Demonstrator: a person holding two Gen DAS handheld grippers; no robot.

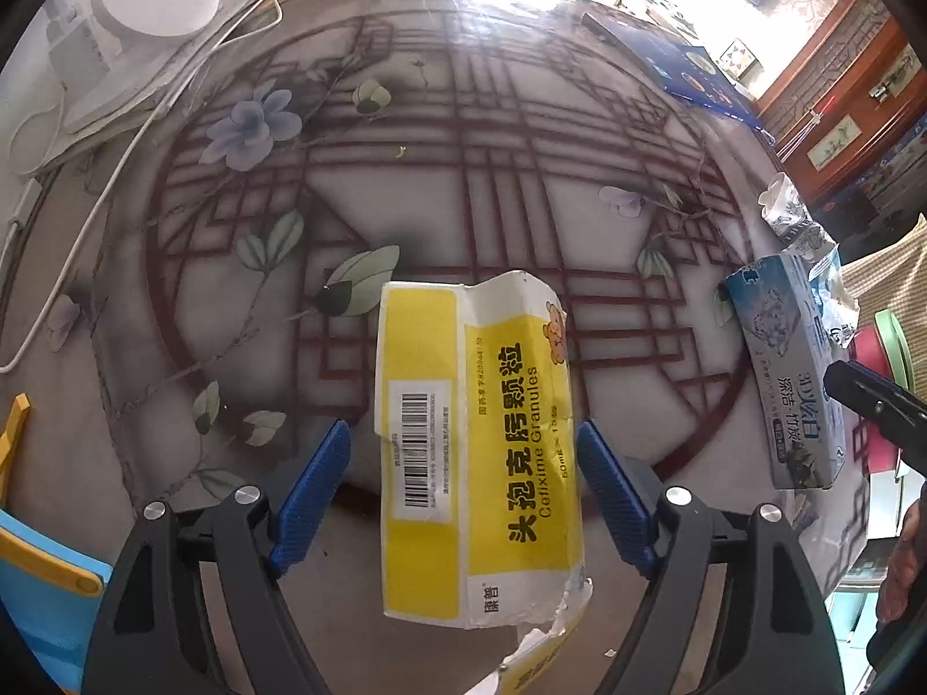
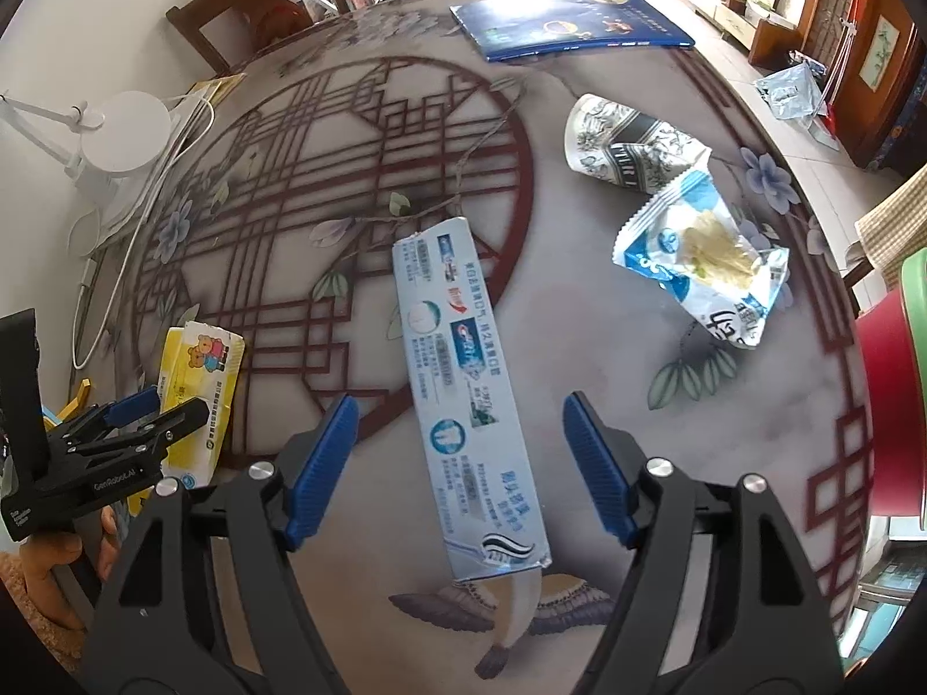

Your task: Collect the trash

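A yellow and white medicine box (image 1: 478, 452) lies on the patterned table between the open fingers of my left gripper (image 1: 463, 452), which do not touch it. It also shows in the right wrist view (image 2: 200, 382). A light blue toothpaste box (image 2: 463, 388) lies between the open fingers of my right gripper (image 2: 460, 423), not gripped; it shows in the left wrist view (image 1: 788, 370) too. A crushed paper cup (image 2: 626, 145) and a blue snack wrapper (image 2: 701, 260) lie further right.
A white desk lamp base (image 1: 150, 0) with a cable (image 1: 87, 231) stands at the far left. A blue booklet (image 2: 568, 20) lies at the far side. Red and green bins (image 2: 898, 370) stand past the table's right edge.
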